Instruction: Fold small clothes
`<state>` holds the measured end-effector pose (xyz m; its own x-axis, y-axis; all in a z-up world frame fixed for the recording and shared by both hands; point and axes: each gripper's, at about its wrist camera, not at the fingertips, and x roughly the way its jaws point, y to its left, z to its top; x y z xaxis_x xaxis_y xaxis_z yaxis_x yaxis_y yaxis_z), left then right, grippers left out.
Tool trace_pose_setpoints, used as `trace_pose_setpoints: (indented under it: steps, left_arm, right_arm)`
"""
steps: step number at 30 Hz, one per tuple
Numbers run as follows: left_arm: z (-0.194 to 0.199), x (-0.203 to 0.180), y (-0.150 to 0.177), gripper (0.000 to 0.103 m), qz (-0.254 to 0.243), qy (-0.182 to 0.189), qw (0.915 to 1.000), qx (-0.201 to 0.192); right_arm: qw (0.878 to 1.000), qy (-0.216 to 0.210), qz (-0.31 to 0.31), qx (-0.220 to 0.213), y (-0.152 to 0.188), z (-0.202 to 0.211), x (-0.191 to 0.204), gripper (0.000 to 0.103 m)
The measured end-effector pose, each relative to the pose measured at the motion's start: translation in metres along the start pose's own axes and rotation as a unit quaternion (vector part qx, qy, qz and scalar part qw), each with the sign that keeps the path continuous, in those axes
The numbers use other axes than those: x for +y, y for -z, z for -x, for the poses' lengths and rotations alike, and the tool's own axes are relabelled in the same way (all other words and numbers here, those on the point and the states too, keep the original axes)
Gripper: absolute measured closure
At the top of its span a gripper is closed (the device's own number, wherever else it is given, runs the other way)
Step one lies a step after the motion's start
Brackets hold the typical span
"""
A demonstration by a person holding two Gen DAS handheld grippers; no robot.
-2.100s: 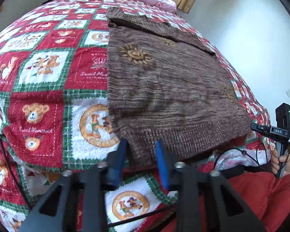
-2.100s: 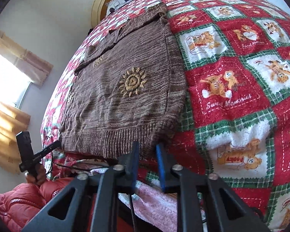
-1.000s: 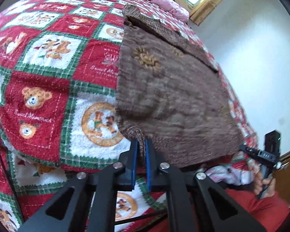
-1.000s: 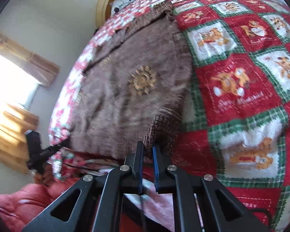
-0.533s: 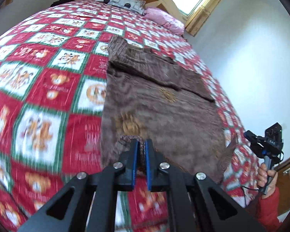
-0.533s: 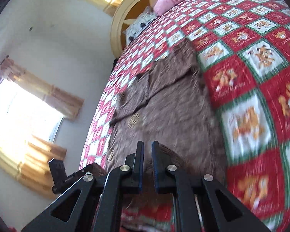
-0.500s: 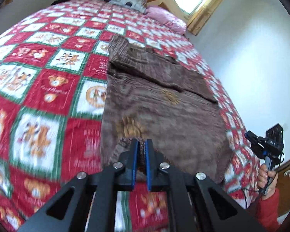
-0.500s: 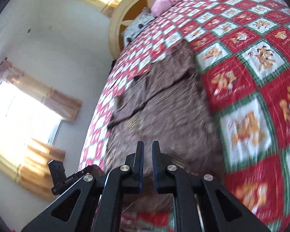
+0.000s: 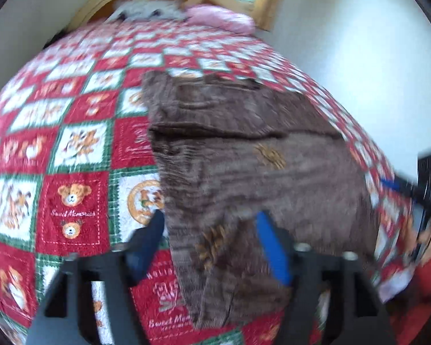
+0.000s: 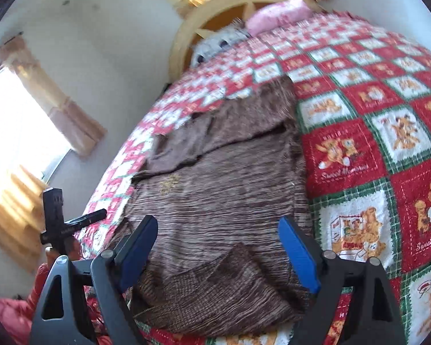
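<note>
A brown knit sweater (image 9: pixel 244 158) with embroidered gold suns lies flat on the quilt, collar towards the headboard. Its bottom hem is turned up over the body, and a folded corner (image 10: pixel 215 287) rests on top near me. My left gripper (image 9: pixel 209 218) hovers over the near left part of the sweater. Its jaws are opening, and the knit lies loose below them, not pinched. My right gripper (image 10: pixel 217 224) hangs over the near right part, its jaws also opening, the blue pads (image 10: pixel 298 258) wide apart and clear of the fabric.
A red, green and white teddy-bear quilt (image 9: pixel 71 201) covers the bed. A pink pillow (image 10: pixel 278 15) and a spotted one (image 10: pixel 215 43) lie by the arched wooden headboard (image 10: pixel 184 28). Curtained windows (image 10: pixel 20 132) are on the left wall. A red sleeve (image 9: pixel 428 273) shows at the right.
Both grippers, shut on the hem corners, carried the hem up and forward over the sweater's body. Now both jaws stand apart and the hem lies dropped on the body.
</note>
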<state>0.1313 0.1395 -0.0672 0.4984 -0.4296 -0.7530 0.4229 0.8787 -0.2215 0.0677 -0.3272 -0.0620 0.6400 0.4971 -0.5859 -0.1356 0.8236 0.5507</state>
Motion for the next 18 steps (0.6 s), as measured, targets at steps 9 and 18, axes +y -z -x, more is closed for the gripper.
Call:
trace_pose_setpoints:
  steps: [9, 18]
  left_arm:
    - [-0.018, -0.04, 0.03, 0.03, -0.126, -0.041, 0.9912, 0.009]
    - [-0.025, -0.032, 0.035, 0.03, -0.106, -0.025, 0.9934, 0.035]
  right_arm:
    - [0.977, 0.097, 0.176, 0.076, 0.029, -0.034, 0.032, 0.017]
    - [0.944, 0.135, 0.274, 0.126, 0.052, -0.063, 0.049, 0.07]
